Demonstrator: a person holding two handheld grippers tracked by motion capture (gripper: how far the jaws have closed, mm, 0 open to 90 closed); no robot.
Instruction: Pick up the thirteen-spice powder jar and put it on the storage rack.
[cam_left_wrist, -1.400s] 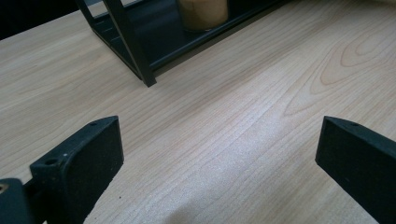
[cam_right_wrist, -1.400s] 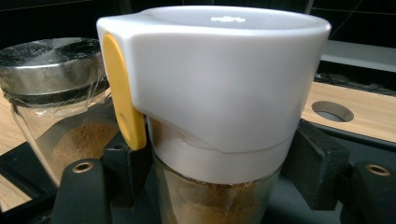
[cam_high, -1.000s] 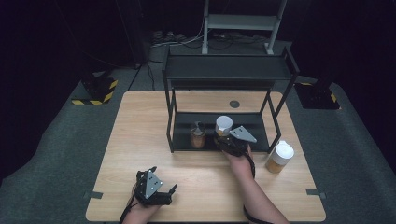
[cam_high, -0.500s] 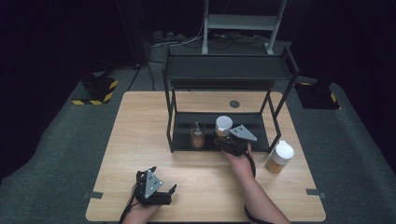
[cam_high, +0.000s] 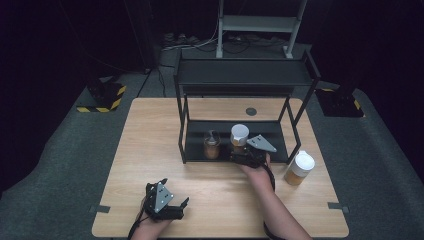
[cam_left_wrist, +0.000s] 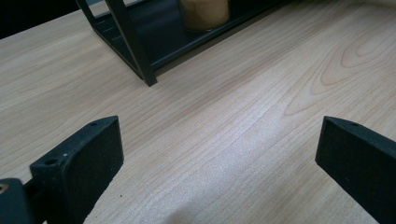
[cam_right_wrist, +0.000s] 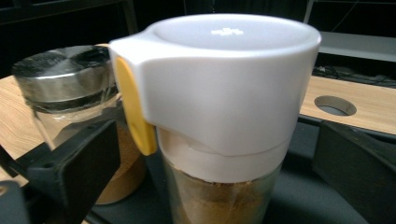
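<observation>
Standing on the lower shelf of the black rack (cam_high: 186, 120) at the middle of the desk (cam_high: 150, 130): white-capped jar (cam_high: 239, 138), holding brown powder, upright, with a yellow tab on the side of its cap in the right gripper view. Sitting just beside it on the same shelf, to its left in the high view: metal-lidded jar (cam_high: 212, 145), also holding brown contents, upright.

Reaching into the rack from the near side: right hand-held gripper (cam_high: 239, 157), jaws having just been opening and now standing wide apart. Flanking the white-capped jar (cam_right_wrist: 219, 112) on either side in the right gripper view, both pads clear of the glass, nothing being gripped. Showing behind the left jaw in that view: metal-lidded jar (cam_right_wrist: 65, 79).

Resting low over the near left part of the desk, well apart from the rack: left hand-held gripper (cam_high: 172, 210), jaws spread wide, nothing between them but bare wood (cam_left_wrist: 224, 121). Showing at the top of the left gripper view: a corner post of the rack (cam_left_wrist: 133, 46) and the base of a jar.

Standing on the desk outside the rack, just beside its right front leg: second white-capped jar (cam_high: 299, 169), upright, untouched.
</observation>
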